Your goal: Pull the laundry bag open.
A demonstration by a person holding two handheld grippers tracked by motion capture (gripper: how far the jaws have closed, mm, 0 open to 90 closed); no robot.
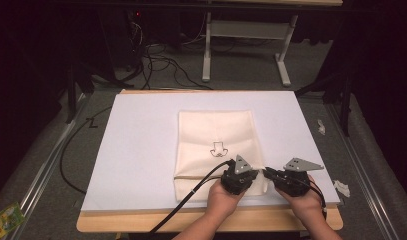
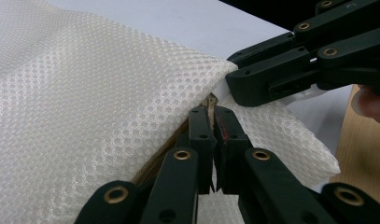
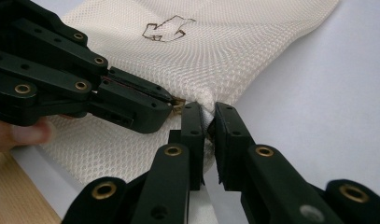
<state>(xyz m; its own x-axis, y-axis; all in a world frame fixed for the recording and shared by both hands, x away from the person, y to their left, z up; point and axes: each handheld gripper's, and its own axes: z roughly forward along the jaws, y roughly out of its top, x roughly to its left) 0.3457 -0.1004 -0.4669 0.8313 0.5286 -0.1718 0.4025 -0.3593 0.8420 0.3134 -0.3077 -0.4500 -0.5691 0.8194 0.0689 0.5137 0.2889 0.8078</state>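
A cream mesh bag (image 1: pixel 216 135) with a small black drawing (image 1: pixel 217 149) lies flat on the white sheet (image 1: pixel 141 150). A zipper (image 1: pixel 201 176) runs across it near the front. My left gripper (image 1: pixel 258 172) sits on the bag's front right part. In the left gripper view it (image 2: pixel 213 112) is shut on the brass zipper pull (image 2: pixel 209 101). My right gripper (image 1: pixel 267 172) meets it tip to tip from the right. In the right gripper view it (image 3: pixel 207 112) is shut on the bag's mesh edge (image 3: pixel 208 100), right beside the zipper pull (image 3: pixel 179 103).
The sheet covers a wooden table whose bare front edge (image 1: pixel 141 220) shows. A black cable (image 1: pixel 191 195) trails from the left gripper over that edge. On the floor are cables (image 1: pixel 161 65), a white table frame (image 1: pixel 241 45), paper scraps (image 1: pixel 341 187) and a green packet (image 1: pixel 3 220).
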